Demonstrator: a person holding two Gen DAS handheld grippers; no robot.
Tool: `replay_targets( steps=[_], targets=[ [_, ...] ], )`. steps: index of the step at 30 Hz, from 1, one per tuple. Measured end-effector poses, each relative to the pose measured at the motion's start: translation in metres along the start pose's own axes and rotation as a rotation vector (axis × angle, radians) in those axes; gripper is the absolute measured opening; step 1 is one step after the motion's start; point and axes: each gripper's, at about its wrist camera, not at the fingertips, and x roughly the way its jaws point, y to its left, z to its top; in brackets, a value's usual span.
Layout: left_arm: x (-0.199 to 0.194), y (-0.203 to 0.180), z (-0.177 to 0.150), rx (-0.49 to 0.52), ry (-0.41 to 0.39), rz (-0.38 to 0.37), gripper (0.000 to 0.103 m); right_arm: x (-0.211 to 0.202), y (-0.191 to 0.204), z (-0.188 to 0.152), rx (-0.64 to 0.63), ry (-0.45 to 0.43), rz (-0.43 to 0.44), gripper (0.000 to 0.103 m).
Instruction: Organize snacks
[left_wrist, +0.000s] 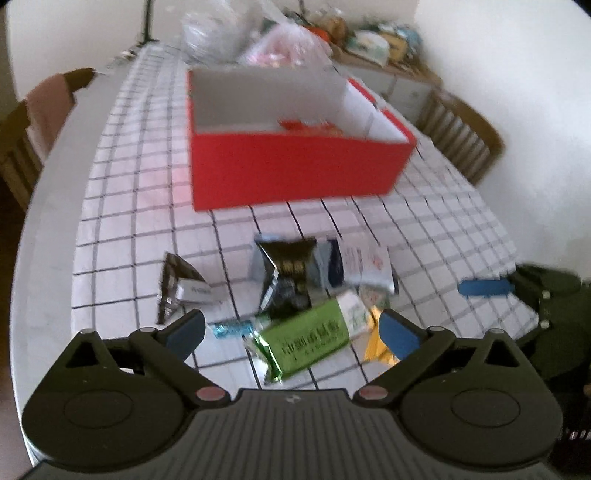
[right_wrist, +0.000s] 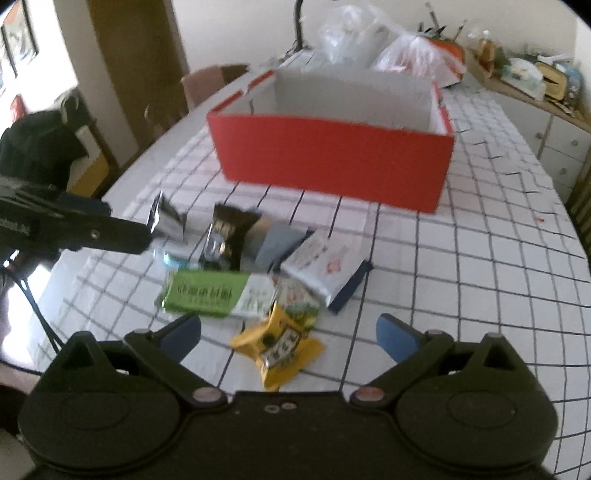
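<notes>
Matt red cardboard box (left_wrist: 295, 166) — white inside; glossy foil snack packets (left_wrist: 310, 332) on a smooth checked tablecloth (left_wrist: 122, 229) (likely plastic); crinkly clear bags (right_wrist: 347, 33) far off.

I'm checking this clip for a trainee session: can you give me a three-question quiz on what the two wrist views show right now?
1. True or false: the red box stands beyond the snack pile, farther from both grippers.
2. Which packet lies between the open fingers of the left gripper? A) the green packet B) the yellow packet C) the black packet
3. Fill in: the snacks lie on a white cloth with a dark ____ pattern.

Key: 1 true. 2 A. 3 grid. The right gripper is also open, with the yellow packet in front of it.
</notes>
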Motion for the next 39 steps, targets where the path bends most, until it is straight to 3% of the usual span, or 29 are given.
replay_targets(
  steps=[11, 15, 18, 20, 25, 32, 39],
  targets=[
    [0.027, -0.014, -0.009, 0.201, 0.035, -0.051, 0.100, 0.031, 0.008, -0.011, -0.162, 0.107, 0.033, 0.092],
    [0.038, -0.017, -0.005, 0.255, 0.047, -0.062, 0.100, 0.042, 0.007, -0.011, -0.215, 0.136, 0.031, 0.082],
    [0.048, -0.019, -0.002, 0.285, 0.068, -0.061, 0.091, 0.046, 0.004, -0.011, -0.238, 0.146, 0.033, 0.077],
    [0.055, -0.021, -0.001, 0.317, 0.090, -0.059, 0.078, 0.048, 0.004, -0.010, -0.259, 0.150, 0.039, 0.073],
    [0.068, -0.026, 0.000, 0.384, 0.131, -0.076, 0.076, 0.054, 0.008, -0.008, -0.320, 0.158, 0.053, 0.066],
    [0.086, -0.032, 0.001, 0.438, 0.194, -0.088, 0.070, 0.059, 0.013, -0.005, -0.371, 0.165, 0.082, 0.058],
    [0.095, -0.034, 0.004, 0.406, 0.209, -0.076, 0.067, 0.057, 0.011, -0.007, -0.342, 0.159, 0.092, 0.052]
  ],
)
